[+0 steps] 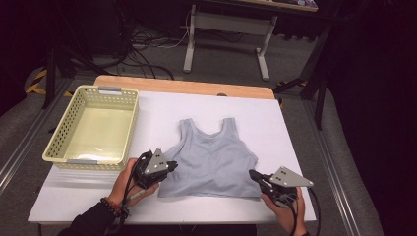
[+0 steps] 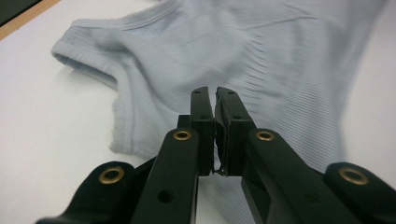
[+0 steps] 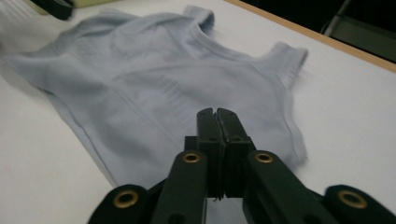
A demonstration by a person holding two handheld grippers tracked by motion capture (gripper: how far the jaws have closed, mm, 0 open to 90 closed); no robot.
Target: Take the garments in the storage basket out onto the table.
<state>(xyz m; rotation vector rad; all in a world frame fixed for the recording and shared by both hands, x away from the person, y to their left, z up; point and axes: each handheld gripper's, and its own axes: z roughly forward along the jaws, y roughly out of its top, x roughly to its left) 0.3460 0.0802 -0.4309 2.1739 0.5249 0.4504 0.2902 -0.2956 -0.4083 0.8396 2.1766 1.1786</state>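
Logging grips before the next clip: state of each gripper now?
Left gripper: closed, holding nothing, above the grey top.
Right gripper: closed, holding nothing, above the same top.

The person's left hand comes in from the bottom of the high view, forearm angled up and to the right, a beaded band at the wrist, and holds the left tool pointing to the right with its grey three-cornered plate on top; in the left gripper view its two black jaws stand together with nothing clamped between them. The right hand grips the right tool from below, pointing it up and to the left toward the other, its jaws pressed fully together and empty.
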